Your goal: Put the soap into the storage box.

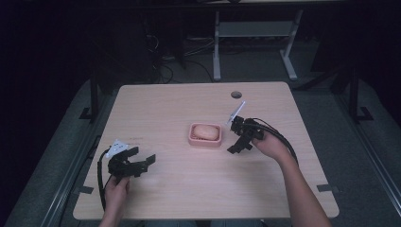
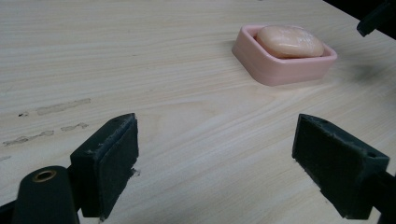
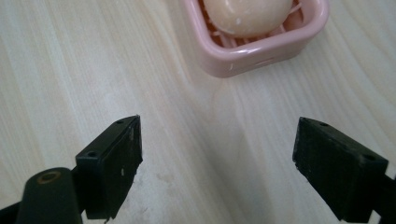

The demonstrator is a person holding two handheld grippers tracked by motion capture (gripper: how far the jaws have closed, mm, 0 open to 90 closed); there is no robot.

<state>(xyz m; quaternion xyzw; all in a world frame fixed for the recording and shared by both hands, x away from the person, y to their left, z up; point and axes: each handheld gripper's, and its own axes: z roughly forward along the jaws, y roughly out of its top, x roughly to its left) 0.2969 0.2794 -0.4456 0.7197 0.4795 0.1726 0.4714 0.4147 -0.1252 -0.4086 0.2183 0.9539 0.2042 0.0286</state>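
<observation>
A pink soap dish holding a pale peach bar of soap rests near the middle of the wooden table. In the left gripper view the dish and soap lie far ahead to the right. In the right gripper view the dish and soap are just ahead. My left gripper is open at the table's front left, nothing between its jaws. My right gripper hovers open just right of the dish, jaws empty.
The light wood table has a round cable hole at the back right. Faint scuff marks show on the surface left of my left gripper. White desk legs stand on the dark floor beyond.
</observation>
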